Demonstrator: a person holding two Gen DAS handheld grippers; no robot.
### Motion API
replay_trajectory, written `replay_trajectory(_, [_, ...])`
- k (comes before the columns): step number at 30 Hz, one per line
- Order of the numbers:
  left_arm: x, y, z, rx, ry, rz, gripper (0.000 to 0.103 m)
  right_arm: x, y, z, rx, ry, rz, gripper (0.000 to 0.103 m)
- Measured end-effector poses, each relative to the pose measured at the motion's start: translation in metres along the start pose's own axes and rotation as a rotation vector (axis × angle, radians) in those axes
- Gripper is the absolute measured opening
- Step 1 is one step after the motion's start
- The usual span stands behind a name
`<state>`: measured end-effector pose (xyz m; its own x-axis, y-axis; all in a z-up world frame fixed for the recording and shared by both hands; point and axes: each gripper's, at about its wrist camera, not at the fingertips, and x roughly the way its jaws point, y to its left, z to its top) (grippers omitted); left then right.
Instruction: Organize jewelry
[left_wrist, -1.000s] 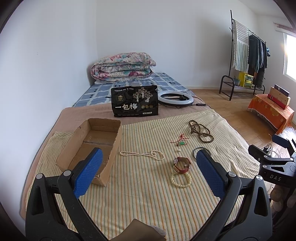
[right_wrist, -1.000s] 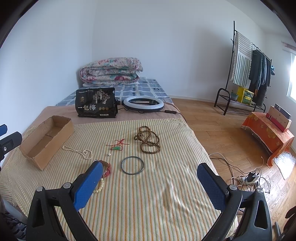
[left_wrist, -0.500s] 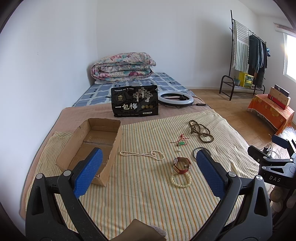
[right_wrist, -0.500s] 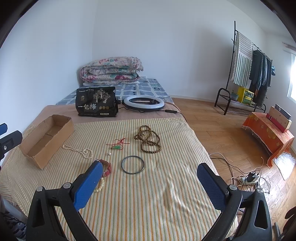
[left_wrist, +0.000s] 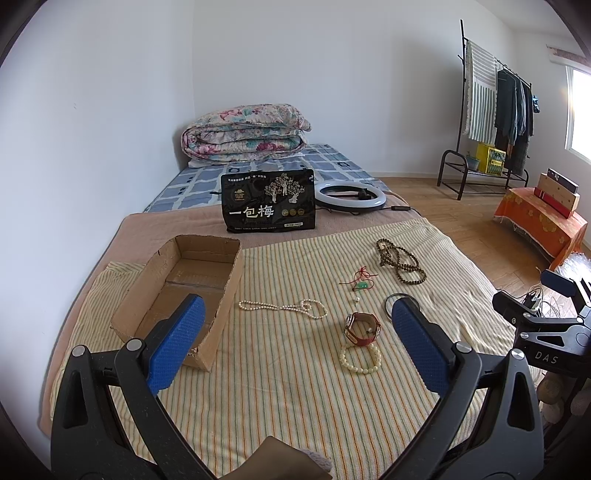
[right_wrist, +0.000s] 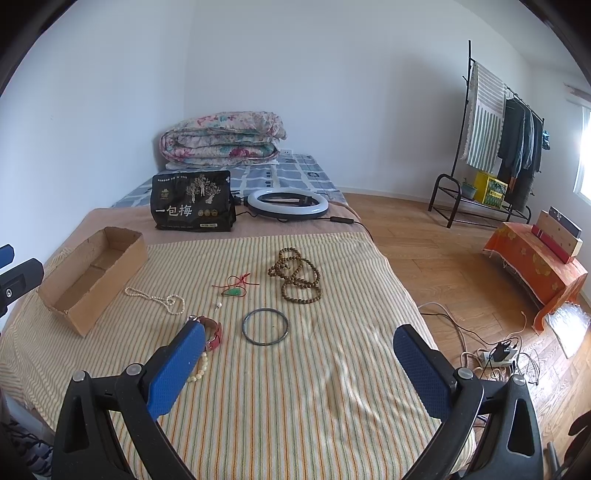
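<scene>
So I'm looking at a bed (left_wrist: 295, 413) with a striped cover. On it: a cardboard box (left_wrist: 155, 291) at the left, open top, a pearl necklace (left_wrist: 284, 307) just beside it, then a red cord pendant (left_wrist: 360, 282), brown beads (left_wrist: 400, 260), a dark bangle (right_wrist: 265, 326), a red watch (left_wrist: 362, 328) touching a cream bracelet (left_wrist: 360, 359). Further back sit a black bag (left_wrist: 269, 201), ring light (left_wrist: 350, 198) and folded quilt (left_wrist: 243, 133).

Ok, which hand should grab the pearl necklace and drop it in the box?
Probably left. The pearl necklace lies beside the box, ahead between the open left gripper. The right gripper, also open, sits farther right, nearer the bangle.
</scene>
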<state>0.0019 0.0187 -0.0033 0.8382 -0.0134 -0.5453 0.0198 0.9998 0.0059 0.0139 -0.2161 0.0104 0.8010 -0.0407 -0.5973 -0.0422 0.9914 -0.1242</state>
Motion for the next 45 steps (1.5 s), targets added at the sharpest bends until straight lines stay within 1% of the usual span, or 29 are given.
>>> replay_trajectory(2, [0.001,0.002,0.000,0.000,0.002,-0.001,0.103,0.000,0.000,0.000,0.001,0.000,0.000,0.103])
replay_trajectory(4, [-0.001,-0.005,0.000,-0.001,-0.001,0.001,0.103,0.000,0.001,0.000,0.000,0.000,0.000,0.103])
replay_trajectory(12, [-0.002,-0.011,0.002,-0.002,0.000,0.002,0.103,0.003,0.002,-0.001,0.005,0.013,0.005,0.103])
replay_trajectory(16, [-0.001,-0.017,0.004,-0.002,0.014,0.002,0.103,0.006,0.002,0.000,0.006,0.022,0.003,0.103])
replay_trajectory(22, [0.011,-0.014,0.004,-0.019,0.044,0.013,0.103,0.015,-0.005,-0.001,0.026,0.052,-0.014,0.103])
replay_trajectory(28, [0.035,-0.006,0.003,-0.010,0.101,0.016,0.103,0.032,-0.019,0.000,0.054,0.099,-0.023,0.103])
replay_trajectory(33, [0.055,-0.001,0.002,-0.015,0.173,-0.014,0.103,0.045,-0.024,0.005,0.033,0.134,-0.007,0.103])
replay_trajectory(35, [0.066,-0.001,0.002,-0.010,0.216,-0.044,0.102,0.053,-0.023,0.008,0.004,0.146,0.001,0.103])
replay_trajectory(37, [0.075,-0.002,0.002,-0.007,0.247,-0.058,0.102,0.062,-0.022,0.011,-0.036,0.158,0.009,0.103])
replay_trajectory(42, [0.097,-0.004,0.004,-0.017,0.296,-0.095,0.102,0.087,-0.018,0.014,-0.151,0.182,0.022,0.103])
replay_trajectory(45, [0.110,-0.005,0.003,-0.040,0.333,-0.121,0.102,0.109,-0.018,0.011,-0.182,0.215,0.054,0.103])
